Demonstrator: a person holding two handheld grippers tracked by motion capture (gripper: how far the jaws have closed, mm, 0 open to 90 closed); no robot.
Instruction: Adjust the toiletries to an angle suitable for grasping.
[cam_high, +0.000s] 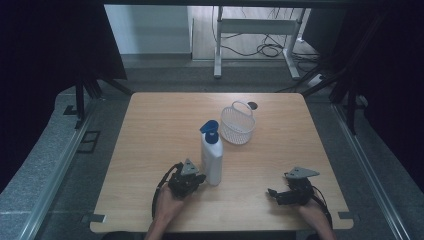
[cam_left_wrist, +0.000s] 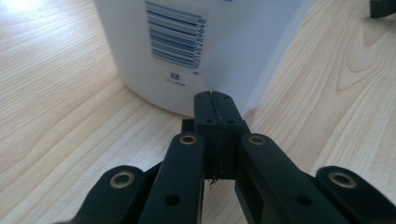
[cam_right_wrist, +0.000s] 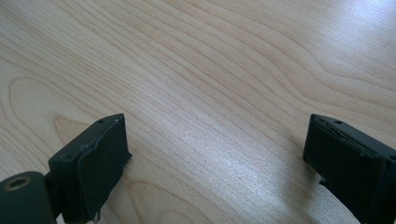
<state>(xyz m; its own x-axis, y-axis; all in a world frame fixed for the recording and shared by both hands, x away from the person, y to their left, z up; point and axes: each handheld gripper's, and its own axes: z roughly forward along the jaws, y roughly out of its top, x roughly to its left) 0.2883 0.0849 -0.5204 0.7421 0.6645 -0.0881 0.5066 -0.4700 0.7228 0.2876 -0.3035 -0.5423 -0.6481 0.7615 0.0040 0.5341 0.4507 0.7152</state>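
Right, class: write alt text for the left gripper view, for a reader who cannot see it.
The left gripper, its two black jaws pressed shut together, points at the base of a white bottle standing on a light wooden table, its tips at or almost at the bottle. A blue barcode is printed on the bottle's side.

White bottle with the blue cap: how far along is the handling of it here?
Nothing looks done yet: the white plastic bottle with the blue cap stands upright on the wooden table, apart from the white mesh basket. In hand: the left hand-held gripper, jaws shut, sits right at the bottle's base without gripping it. The right hand-held gripper rests open over bare wood. Grasping or moving the bottle is left.
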